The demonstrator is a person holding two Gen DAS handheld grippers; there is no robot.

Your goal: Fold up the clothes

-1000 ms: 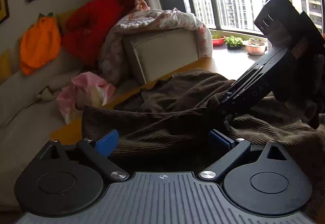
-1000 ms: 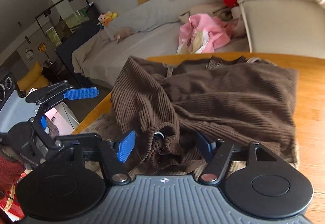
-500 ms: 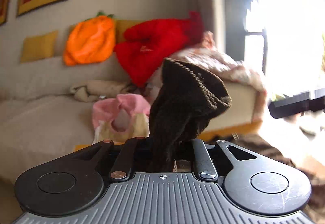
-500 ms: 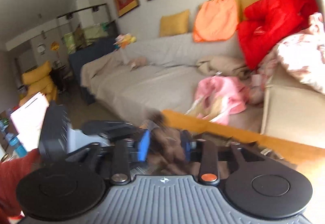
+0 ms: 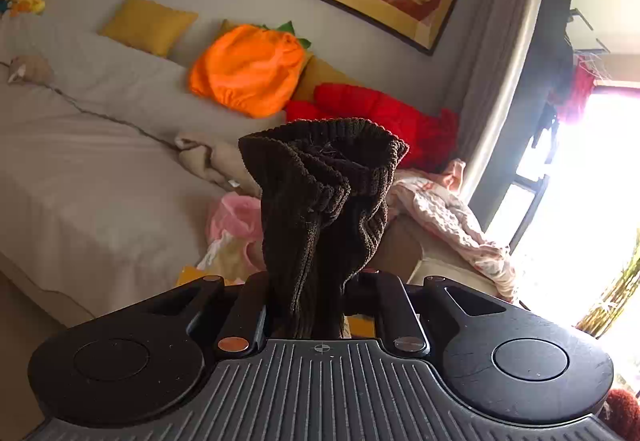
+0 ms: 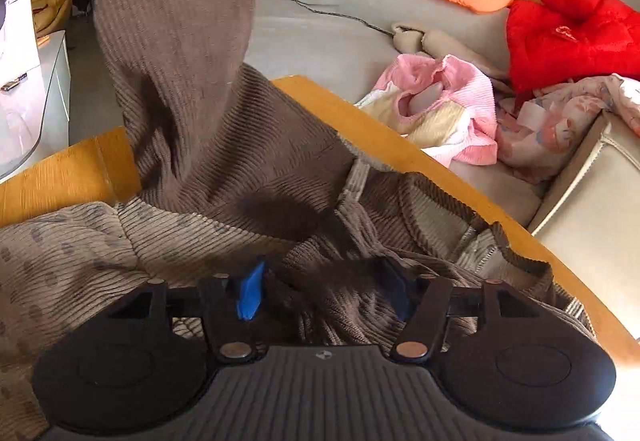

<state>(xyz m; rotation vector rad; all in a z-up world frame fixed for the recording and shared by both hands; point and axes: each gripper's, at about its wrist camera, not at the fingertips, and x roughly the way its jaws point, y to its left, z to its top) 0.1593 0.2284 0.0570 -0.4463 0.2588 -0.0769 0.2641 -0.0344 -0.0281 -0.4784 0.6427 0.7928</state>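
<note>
Left gripper [image 5: 320, 281] was clamped on the brown sweater's cuff [image 5: 324, 169], sleeve strung up high to the far left, while the right gripper [image 6: 324, 293], jaws wide, hovered over the sweater's body [image 6: 248, 181] on the wooden table [image 6: 360, 121].

The brown ribbed sweater [image 6: 224, 177] sprawls rumpled across the table, one sleeve [image 5: 320, 201] lifted upright.
</note>
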